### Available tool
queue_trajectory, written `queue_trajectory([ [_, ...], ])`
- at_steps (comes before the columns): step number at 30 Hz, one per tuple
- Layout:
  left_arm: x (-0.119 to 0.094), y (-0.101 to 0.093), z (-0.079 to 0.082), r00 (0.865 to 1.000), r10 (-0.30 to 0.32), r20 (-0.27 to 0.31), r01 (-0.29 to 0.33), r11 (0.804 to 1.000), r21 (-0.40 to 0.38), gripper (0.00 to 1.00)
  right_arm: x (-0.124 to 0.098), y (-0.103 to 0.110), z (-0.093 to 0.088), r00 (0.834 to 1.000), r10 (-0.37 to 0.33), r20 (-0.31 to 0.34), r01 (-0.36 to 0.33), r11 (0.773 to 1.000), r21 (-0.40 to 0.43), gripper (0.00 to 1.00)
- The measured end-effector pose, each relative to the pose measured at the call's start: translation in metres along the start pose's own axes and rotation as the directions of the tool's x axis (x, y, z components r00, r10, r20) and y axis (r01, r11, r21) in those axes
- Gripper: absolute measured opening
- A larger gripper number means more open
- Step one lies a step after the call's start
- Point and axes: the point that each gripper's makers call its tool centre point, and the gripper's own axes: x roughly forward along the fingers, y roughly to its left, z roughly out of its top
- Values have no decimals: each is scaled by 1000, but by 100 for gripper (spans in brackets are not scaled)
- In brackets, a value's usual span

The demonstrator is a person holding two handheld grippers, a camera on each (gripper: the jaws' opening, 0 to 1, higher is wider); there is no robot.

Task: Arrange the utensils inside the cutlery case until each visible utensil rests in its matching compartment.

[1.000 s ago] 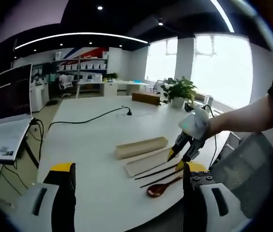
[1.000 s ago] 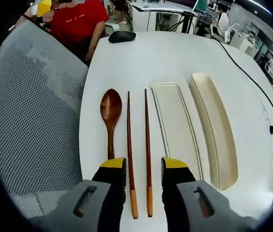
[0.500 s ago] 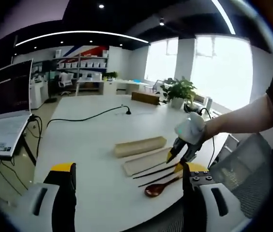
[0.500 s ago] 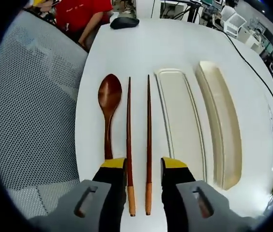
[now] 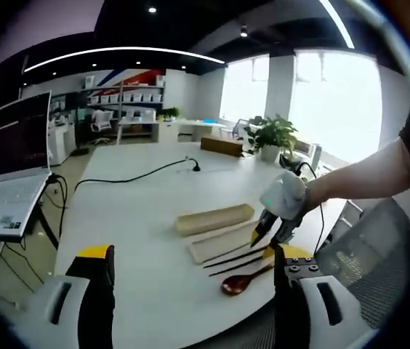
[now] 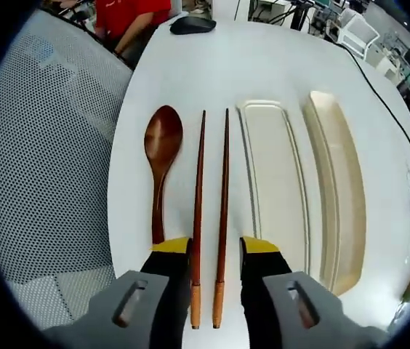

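Right gripper view: right claw [image 6: 216, 254] open, straddling the two chopsticks [image 6: 211, 218] to pinch both; wooden spoon [image 6: 160, 156] left, cutlery case [image 6: 336, 211] and lid [image 6: 278, 182] right, all on the white surface [image 6: 212, 65]. Left claw [image 5: 190, 265] open wide, idle.

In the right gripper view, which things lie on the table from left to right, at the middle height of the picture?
Mesh chair back → wooden spoon → first chopstick → second chopstick → flat case lid → deeper case tray.
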Motion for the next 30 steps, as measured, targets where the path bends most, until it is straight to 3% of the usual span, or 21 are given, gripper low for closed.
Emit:
queue_trajectory([
  [16,0,-1,3,1000,-5,14,5,1000,5,93,0,-1,0,998,12,-56,-14,999,-35,21],
  [20,1,-4,0,1000,-15,-5,16,999,31,93,1,-6,1,998,5,-59,-4,1000,12,16],
  [22,1,-3,1,1000,-13,-3,13,999,30,93,-1,-6,0,999,10,-46,-11,1000,-12,14],
  [23,1,-3,1,1000,-11,-4,11,999,32,93,0,-5,-1,999,22,-42,-24,999,-44,15],
  [26,1,-3,0,1000,-13,-7,13,999,35,93,-2,1,-1,998,52,-38,-52,999,-2,21],
  [30,1,-3,0,1000,-15,-7,16,999,29,93,-4,-3,-6,999,27,-47,-28,1000,-14,19],
])
